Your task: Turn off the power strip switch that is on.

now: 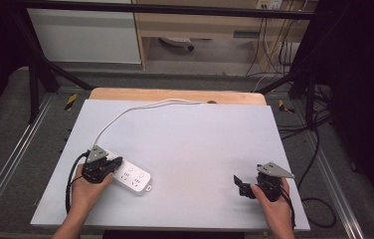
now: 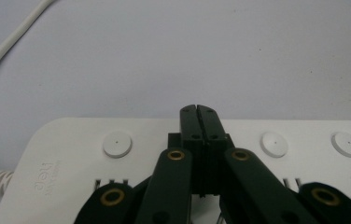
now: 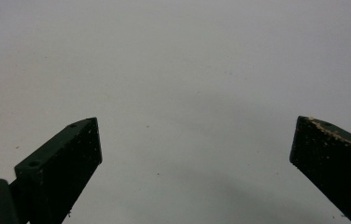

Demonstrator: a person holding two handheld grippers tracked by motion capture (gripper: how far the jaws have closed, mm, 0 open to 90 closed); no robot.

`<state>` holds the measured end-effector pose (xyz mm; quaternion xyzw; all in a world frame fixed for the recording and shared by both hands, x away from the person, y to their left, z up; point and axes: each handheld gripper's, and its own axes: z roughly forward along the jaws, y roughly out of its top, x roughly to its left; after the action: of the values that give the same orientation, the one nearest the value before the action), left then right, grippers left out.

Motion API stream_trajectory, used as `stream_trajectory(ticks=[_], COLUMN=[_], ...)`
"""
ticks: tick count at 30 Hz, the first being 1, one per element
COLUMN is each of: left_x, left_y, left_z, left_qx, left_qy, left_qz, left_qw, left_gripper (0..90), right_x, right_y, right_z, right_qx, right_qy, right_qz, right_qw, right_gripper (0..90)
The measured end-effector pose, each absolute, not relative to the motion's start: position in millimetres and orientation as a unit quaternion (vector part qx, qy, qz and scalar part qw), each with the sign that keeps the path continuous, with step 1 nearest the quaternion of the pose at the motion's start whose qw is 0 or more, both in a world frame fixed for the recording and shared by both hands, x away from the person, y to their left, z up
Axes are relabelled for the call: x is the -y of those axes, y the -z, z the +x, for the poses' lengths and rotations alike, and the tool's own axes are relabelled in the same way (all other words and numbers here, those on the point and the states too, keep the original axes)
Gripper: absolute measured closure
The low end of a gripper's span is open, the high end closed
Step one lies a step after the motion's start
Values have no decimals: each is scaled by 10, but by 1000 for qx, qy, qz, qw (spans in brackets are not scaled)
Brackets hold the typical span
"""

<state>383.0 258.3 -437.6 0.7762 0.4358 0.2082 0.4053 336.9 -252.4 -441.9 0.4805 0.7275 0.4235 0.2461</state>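
Your left gripper (image 1: 117, 162) is clenched, its two black jaws pressed flat together with nothing between them, and it sits over the white plastic power strip (image 1: 134, 178) with round buttons and socket slots. That strip lies near the front-left corner of the grey-white desk (image 1: 190, 144), angled, its white cable (image 1: 125, 115) running toward the desk's far edge. Your right gripper (image 1: 238, 182) rests near the front-right corner, well apart from the strip, released, jaws spread wide over bare desk.
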Motion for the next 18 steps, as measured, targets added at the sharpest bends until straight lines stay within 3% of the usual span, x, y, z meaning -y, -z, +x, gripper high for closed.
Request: stream_trajectory(ticks=[18], left_x=[-2601], left_y=[4381], left_z=[3834], left_qx=[-441], left_qy=[-203], left_qz=[772], left_qw=[411], left_gripper=[900], right_x=[2527], right_y=[4399], right_z=[3376], right_qx=[-726], right_qy=[-429], right_qz=[476], right_qw=[251], right_gripper=[29])
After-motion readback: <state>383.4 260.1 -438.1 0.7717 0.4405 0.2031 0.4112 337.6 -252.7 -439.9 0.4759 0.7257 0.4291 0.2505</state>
